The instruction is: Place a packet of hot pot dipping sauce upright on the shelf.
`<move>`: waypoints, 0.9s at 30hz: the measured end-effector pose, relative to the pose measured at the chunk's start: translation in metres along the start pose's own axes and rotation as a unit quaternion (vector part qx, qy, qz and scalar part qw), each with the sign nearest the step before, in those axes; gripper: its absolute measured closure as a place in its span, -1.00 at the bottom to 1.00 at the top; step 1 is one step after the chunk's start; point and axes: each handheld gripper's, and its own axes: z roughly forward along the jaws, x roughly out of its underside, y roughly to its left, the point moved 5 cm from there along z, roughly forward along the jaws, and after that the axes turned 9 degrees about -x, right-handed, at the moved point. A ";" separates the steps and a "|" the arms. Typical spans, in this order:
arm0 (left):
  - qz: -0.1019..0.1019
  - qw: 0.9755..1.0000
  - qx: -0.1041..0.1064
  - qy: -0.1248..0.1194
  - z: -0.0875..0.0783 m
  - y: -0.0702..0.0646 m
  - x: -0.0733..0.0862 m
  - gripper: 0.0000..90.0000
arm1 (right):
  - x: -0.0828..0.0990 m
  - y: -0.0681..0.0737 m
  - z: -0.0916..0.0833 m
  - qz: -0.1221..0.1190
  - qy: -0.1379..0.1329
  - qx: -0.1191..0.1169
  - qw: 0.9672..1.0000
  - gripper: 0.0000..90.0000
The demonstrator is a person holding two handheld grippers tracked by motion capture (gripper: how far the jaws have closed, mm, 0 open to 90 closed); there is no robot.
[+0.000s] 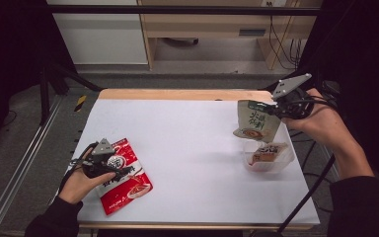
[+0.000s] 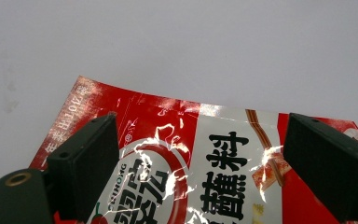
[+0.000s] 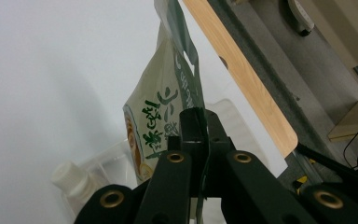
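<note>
Right hand-held gripper (image 1: 276,109) clamped on green pouch (image 1: 256,121), long axis hanging vertical, clear tray (image 1: 269,157) directly below at frame right. Left hand-held gripper (image 1: 121,170) open over red pouch (image 1: 126,177). Lower pouch straight down.

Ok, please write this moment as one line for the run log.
right gripper: shut on green pouch, held above clear tray | left gripper: open over red pouch, flat on table

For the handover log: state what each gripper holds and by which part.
The right gripper is shut on the green-and-cream pouch, pinching its side edge, above the clear tray. The left gripper holds nothing; its jaws stand open over the red pouch.
</note>
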 end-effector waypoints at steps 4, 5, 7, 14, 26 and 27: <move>0.002 1.000 0.000 0.003 0.001 0.000 0.001 -0.77 | 0.009 0.000 0.000 0.008 0.003 -0.003 1.000 1.00; 0.003 1.000 0.000 0.004 0.002 0.000 0.001 -0.77 | 0.012 0.000 -0.001 0.007 0.005 -0.004 1.000 1.00; 0.002 1.000 0.001 0.006 0.002 -0.001 0.002 -0.77 | 0.015 0.000 -0.001 0.011 0.004 -0.005 1.000 1.00; 0.002 1.000 0.000 0.004 0.002 0.000 0.001 -0.77 | 0.026 0.003 -0.001 0.016 0.005 -0.011 1.000 1.00; 0.005 1.000 0.002 0.003 0.001 -0.002 0.000 -0.77 | 0.040 0.008 0.001 0.020 0.010 -0.025 0.999 1.00; 0.005 1.000 0.001 0.003 0.002 -0.002 0.000 -0.77 | 0.041 0.007 0.002 0.021 0.010 -0.025 0.999 1.00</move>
